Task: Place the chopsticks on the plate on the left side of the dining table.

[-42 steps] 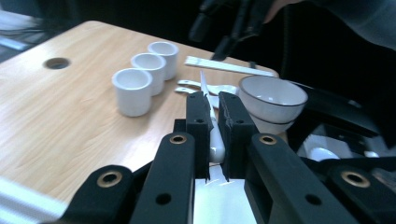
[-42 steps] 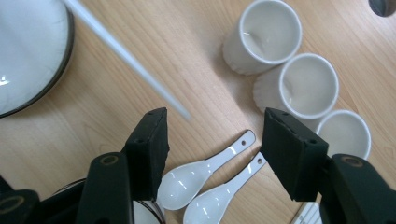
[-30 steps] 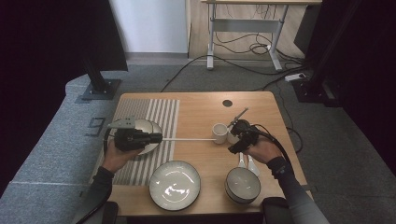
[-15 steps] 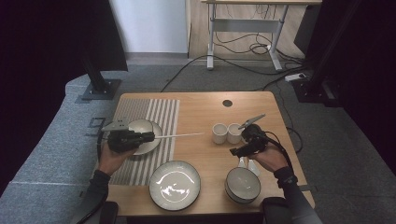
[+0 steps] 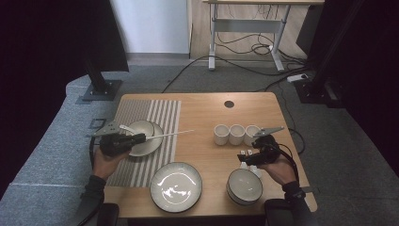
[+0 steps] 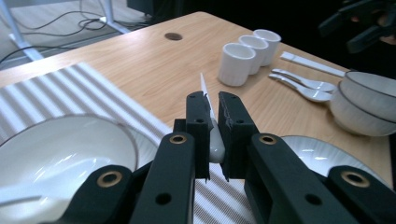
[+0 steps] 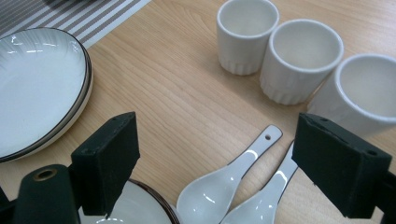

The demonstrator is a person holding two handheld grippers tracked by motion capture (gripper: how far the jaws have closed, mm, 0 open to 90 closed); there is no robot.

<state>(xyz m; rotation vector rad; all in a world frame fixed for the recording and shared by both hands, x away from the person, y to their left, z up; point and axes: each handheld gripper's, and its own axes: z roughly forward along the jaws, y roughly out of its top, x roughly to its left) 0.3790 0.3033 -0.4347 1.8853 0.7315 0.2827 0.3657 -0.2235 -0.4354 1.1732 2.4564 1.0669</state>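
Item: white chopstick (image 5: 171, 134), thin, stiff, slippery, light—your left gripper (image 6: 213, 122) fingers clamp its butt above the striped placemat (image 5: 155, 117); your right gripper (image 7: 233, 172) fingers gape empty over two ceramic spoons (image 7: 219, 191).

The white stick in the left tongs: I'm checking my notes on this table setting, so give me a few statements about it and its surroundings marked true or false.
1. The left tongs are shut on the white stick. True.
2. The right tongs hold a spoon. False: their jaws stand wide open above two white spoons lying on the table.
3. Three white cups stand in a row. True.
4. The cups stand on the striped mat. False: they stand on the bare wooden table, right of the mat.
5. The plate near the front edge carries a bowl. False: it is empty; a bowl stands on the table to its right.
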